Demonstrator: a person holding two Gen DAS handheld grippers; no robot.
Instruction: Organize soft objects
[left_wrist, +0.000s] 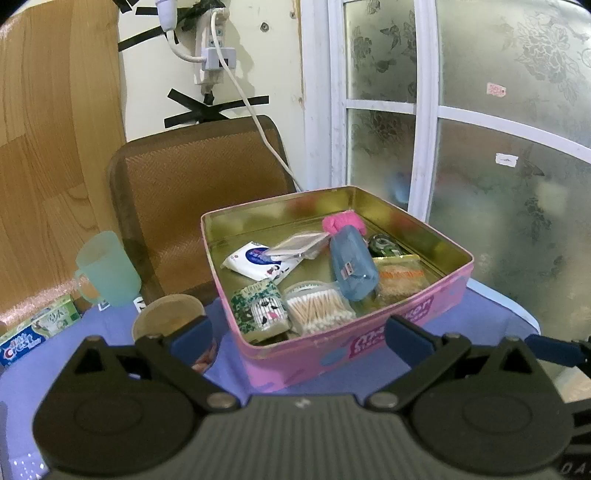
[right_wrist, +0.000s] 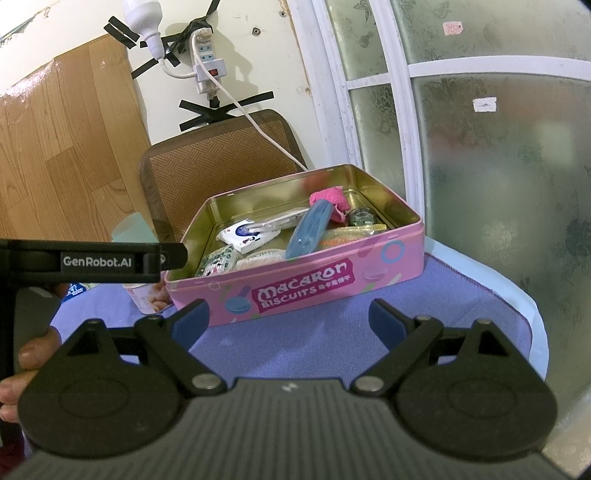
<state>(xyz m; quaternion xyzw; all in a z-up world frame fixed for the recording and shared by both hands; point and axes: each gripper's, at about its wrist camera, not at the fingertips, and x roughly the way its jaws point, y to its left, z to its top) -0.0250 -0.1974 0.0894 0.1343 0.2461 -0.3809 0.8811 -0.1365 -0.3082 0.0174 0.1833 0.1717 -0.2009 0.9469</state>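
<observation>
An open pink biscuit tin (left_wrist: 406, 314) (right_wrist: 388, 254) stands on a purple cloth. Inside lie a rolled pink cloth (left_wrist: 345, 221) (right_wrist: 330, 197), a blue pouch (left_wrist: 352, 264) (right_wrist: 310, 230), a white tissue pack (left_wrist: 258, 260) (right_wrist: 245, 234), a green patterned pack (left_wrist: 260, 308) (right_wrist: 218, 260), a tub of cotton swabs (left_wrist: 319, 306) and an orange packet (left_wrist: 400, 278). My left gripper (left_wrist: 299, 338) hangs open just short of the tin's near wall. My right gripper (right_wrist: 290, 321) is open too, in front of the tin's labelled side. Both hold nothing.
A round can (left_wrist: 173, 319) (right_wrist: 146, 297) stands left of the tin. A pale green cup (left_wrist: 107, 269) and a toothpaste box (left_wrist: 37, 328) sit further left. A brown chair back (left_wrist: 192, 184) rises behind. The left gripper's body (right_wrist: 92, 260) crosses the right wrist view.
</observation>
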